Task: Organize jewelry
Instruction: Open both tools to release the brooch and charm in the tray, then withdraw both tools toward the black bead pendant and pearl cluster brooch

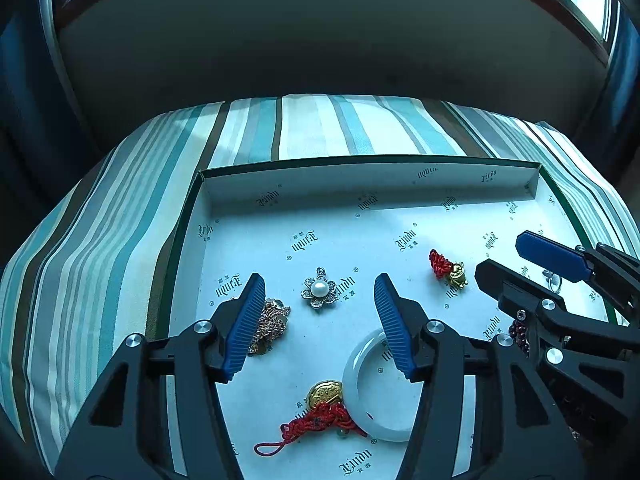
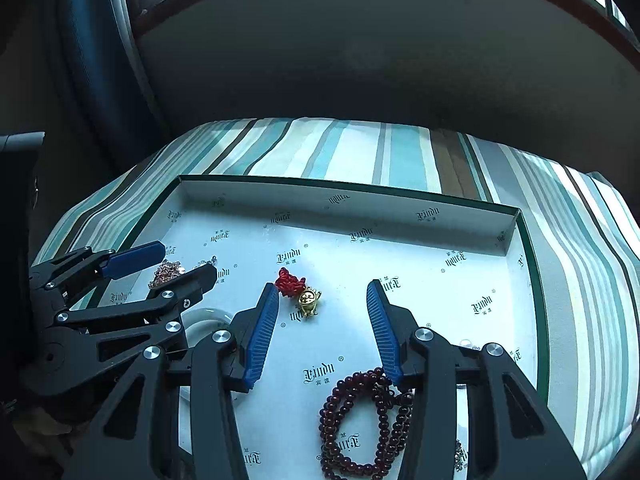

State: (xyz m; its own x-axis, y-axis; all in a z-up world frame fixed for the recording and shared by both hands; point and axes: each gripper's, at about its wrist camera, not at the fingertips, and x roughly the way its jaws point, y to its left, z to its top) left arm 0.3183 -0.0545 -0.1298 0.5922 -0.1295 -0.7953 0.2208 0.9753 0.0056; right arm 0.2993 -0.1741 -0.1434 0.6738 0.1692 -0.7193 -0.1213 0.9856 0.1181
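white bangle (image 1: 362, 384) partly behind a finger, bead bracelet (image 2: 360, 420) cut by bottom edge

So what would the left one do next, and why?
Probably lower the left gripper and close on the pearl flower pendant. Its fingers are open and empty, and the pendant lies loose in the tray right between their tips.

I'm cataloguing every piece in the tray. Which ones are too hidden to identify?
- Small silver piece, left wrist view: behind the right hand-held gripper.
- Rose-gold chain pile, left wrist view: partly covered by the left hand-held gripper.
- Dark red bead strand, right wrist view: cut by the bottom edge.
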